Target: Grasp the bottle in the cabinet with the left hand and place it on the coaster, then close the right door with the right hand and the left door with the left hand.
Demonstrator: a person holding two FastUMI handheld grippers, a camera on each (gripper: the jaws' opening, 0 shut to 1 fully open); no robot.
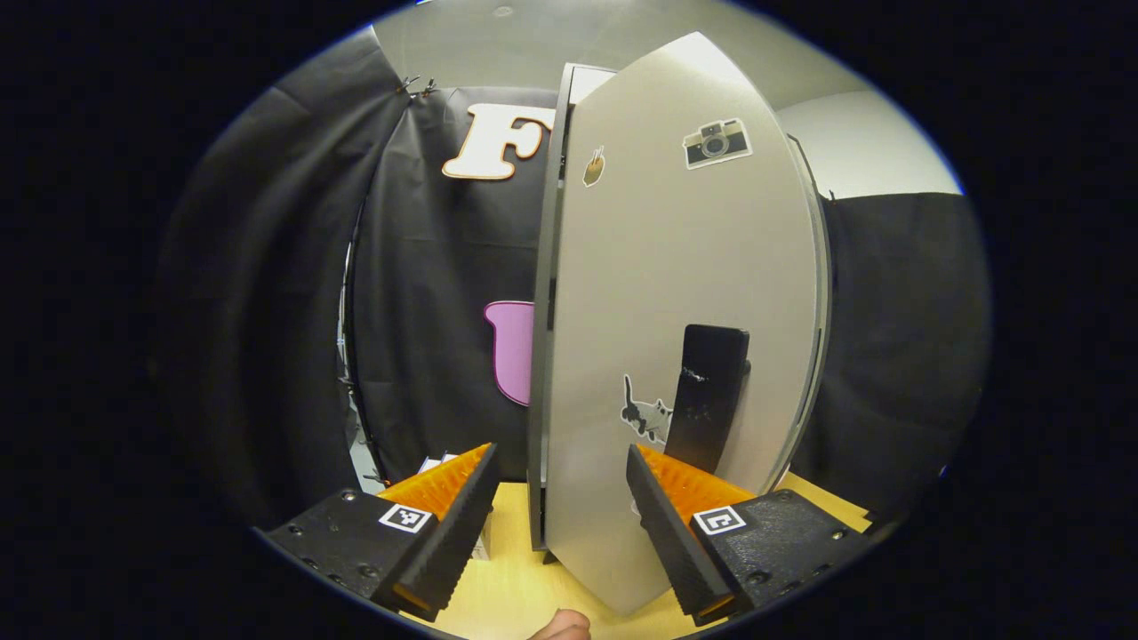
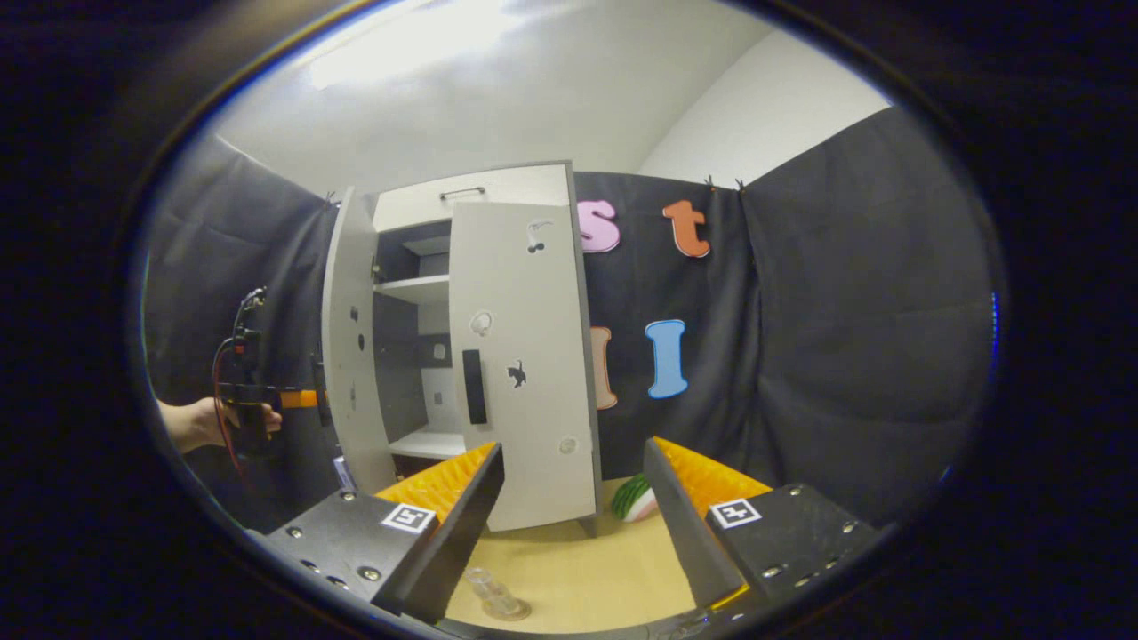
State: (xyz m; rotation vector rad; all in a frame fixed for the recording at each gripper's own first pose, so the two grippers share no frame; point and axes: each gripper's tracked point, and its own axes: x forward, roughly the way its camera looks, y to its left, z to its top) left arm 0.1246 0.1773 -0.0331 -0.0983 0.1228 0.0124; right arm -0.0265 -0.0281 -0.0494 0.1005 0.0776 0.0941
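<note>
The bottle [image 2: 496, 597] already stands on the table [image 2: 587, 569] in front of the cabinet [image 2: 462, 191], low in the right gripper view; a round base shows under it, probably the coaster, though you cannot be sure. The right door [image 2: 524, 364] looks shut or nearly so. The left door [image 1: 676, 293] is what remains: it stands wide open. Your left gripper [image 1: 560, 524] sits at its outer face with fingers spread wide, the door's bottom edge between them, holding nothing; whether a finger touches the panel is unclear. Your right gripper [image 2: 573, 524] hangs back, fingers open and empty. A watermelon slice [image 2: 633, 498] lies by the cabinet's foot.
</note>
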